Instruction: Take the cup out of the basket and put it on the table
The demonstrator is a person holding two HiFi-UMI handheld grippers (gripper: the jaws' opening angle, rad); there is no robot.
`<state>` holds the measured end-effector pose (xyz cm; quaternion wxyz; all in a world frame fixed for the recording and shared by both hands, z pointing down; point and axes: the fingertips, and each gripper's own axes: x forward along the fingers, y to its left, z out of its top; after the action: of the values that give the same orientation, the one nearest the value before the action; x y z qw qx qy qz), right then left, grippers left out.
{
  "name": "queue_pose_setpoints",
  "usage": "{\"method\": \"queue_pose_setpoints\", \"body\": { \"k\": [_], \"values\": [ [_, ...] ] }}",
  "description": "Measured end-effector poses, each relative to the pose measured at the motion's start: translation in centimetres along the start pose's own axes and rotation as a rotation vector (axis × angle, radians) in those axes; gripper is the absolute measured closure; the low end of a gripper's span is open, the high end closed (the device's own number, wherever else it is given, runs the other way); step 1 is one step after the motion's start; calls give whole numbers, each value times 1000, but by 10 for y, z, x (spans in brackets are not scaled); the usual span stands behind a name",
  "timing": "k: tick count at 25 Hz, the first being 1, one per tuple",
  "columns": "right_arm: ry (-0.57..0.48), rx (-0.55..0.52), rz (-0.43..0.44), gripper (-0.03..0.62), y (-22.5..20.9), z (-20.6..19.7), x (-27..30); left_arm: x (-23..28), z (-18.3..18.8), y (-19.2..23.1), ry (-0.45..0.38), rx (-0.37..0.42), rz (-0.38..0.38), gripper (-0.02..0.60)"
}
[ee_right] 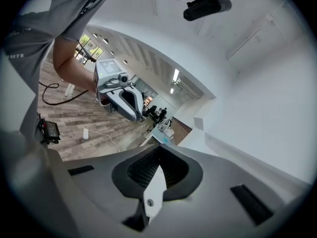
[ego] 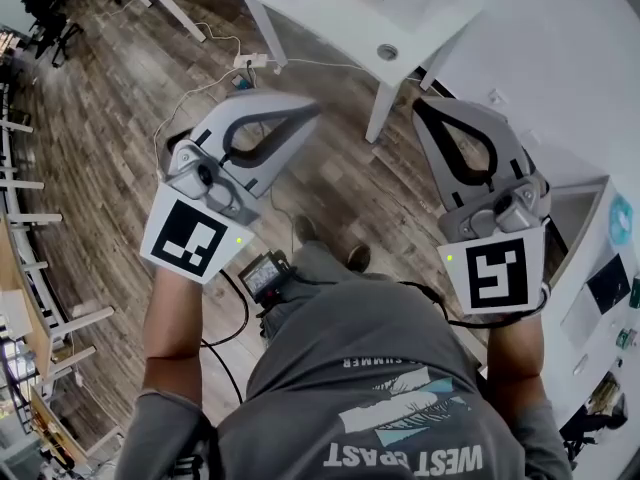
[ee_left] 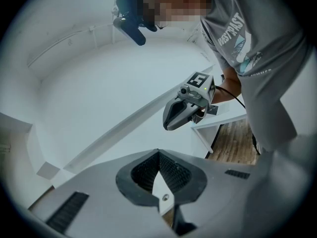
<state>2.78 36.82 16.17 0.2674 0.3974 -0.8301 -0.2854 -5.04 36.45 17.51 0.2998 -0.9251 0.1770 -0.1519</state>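
**Jaws shut and empty, cup and basket nowhere in view**

The jaws of the left gripper (ee_left: 158, 151) are closed tip to tip with nothing between them, and its own view looks past them at bare white wall and ceiling. The right gripper (ee_right: 159, 147) is the same: jaws together, holding nothing, aimed up into the room. In the head view both grippers are held at chest height, well apart, over the wooden floor (ego: 110, 118).

No view shows the cup or the basket, so the task looks not yet begun.

What could go wrong, as I judge it:
- Both pairs of jaws are shut. Reaching for the cup this way would knock it rather than take it, so they need to part first.
- With both gripper views pointing upward, neither is any help in finding the basket.
- A white cable (ego: 215, 38) trails over the floor to a power strip (ego: 250, 61), and a step that way could snag it.

The white tabletop (ego: 330, 8) is cut off by the top edge of the head view, so its free space cannot be judged. The person's own shirt (ego: 380, 368) hides the floor below, and the right edge of that view is too cluttered and small to read.
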Motion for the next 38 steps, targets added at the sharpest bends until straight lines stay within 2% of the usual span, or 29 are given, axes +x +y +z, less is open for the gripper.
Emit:
{"method": "queue_pose_setpoints", "body": {
  "k": [3,7,22,31,38],
  "values": [
    [18,-65,0,582,-1,-2,10,-1,-3,4,8,17,-1,574],
    [47,-91,2,582,-7,-7,35,-1,-21,23,12,12,-4,574],
    [122,-75,-32,583,-33,2,145,-2,-96,121,-65,-6,-40,574],
    [157,-57,-40,582,-49,-7,180,13,-123,152,-93,-20,-63,574],
    [138,-40,-19,582,-79,-39,195,53,-136,166,-56,-36,-56,574]
  ]
}}
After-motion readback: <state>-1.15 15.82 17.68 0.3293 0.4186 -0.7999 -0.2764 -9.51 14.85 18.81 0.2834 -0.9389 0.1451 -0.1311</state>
